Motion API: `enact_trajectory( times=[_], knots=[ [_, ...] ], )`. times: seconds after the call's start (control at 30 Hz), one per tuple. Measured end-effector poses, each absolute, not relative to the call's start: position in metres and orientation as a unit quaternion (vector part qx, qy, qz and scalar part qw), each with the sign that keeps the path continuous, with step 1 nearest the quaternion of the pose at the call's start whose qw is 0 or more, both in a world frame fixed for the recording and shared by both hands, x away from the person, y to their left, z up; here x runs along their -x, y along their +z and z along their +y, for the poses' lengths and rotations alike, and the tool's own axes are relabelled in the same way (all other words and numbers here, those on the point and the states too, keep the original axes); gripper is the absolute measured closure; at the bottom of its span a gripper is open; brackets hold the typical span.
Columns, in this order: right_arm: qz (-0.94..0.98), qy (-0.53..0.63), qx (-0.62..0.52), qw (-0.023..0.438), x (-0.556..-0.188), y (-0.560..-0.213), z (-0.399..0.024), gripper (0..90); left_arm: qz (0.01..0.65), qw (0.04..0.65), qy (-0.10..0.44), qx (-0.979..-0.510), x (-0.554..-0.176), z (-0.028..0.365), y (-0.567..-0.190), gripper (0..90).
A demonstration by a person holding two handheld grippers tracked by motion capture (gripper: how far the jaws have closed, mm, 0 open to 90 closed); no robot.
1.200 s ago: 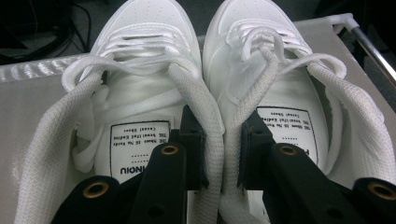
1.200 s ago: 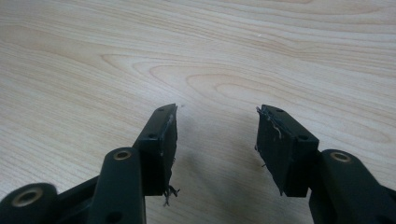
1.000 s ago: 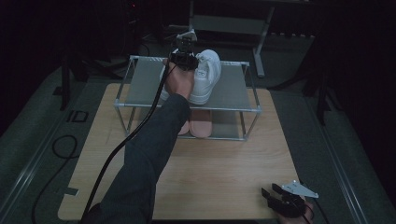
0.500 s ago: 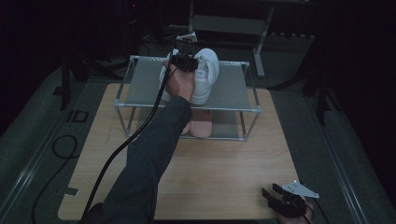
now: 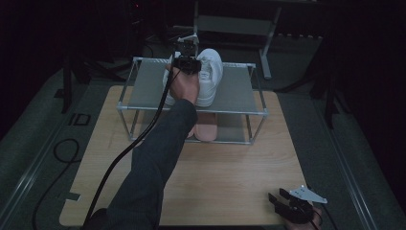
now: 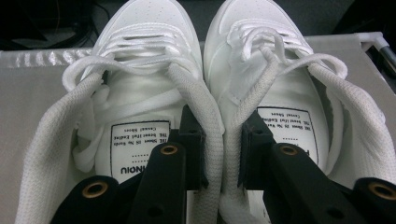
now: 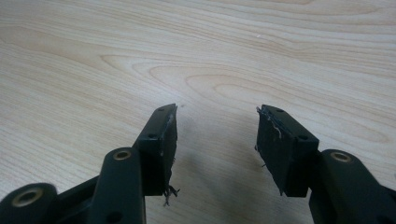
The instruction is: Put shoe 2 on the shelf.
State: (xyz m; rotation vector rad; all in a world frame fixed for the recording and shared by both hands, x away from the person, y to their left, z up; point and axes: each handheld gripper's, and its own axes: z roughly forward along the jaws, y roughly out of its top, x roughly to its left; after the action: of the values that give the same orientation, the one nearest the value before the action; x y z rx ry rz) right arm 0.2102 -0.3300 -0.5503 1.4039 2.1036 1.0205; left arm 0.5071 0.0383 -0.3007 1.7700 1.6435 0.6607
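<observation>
A pair of white lace-up sneakers (image 5: 210, 76) stands on the top shelf of a grey metal rack (image 5: 234, 91), toes pointing away from me. In the left gripper view the left shoe (image 6: 135, 88) and the right shoe (image 6: 275, 74) sit side by side. My left gripper (image 6: 219, 140) has one jaw inside each shoe and pinches their two inner collars together. From above, the left gripper (image 5: 187, 63) is over the heels. My right gripper (image 5: 280, 201) rests at the table's near right corner, open, with only bare wood between its jaws (image 7: 215, 135).
The rack stands at the far side of a wooden tabletop (image 5: 230, 167). A pinkish pair of shoes (image 5: 206, 130) lies on the rack's lower shelf. A black cable (image 5: 119, 158) trails from the left gripper over the table's left part. Dark floor surrounds the table.
</observation>
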Motion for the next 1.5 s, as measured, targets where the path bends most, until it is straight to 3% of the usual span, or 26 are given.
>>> enact_trajectory(
  times=[1.13, 1.5],
  knots=[
    [0.757, 0.364, -0.502, 0.205, -0.211, -0.551, -0.329, 47.3, 0.658, 0.309, 0.218, -0.651, -0.506, 0.027, -0.299, 73.1],
    [0.758, 0.364, -0.501, 0.206, -0.210, -0.550, -0.329, 47.4, 0.647, 0.299, 0.231, -0.662, -0.505, 0.020, -0.300, 69.4]
  ],
)
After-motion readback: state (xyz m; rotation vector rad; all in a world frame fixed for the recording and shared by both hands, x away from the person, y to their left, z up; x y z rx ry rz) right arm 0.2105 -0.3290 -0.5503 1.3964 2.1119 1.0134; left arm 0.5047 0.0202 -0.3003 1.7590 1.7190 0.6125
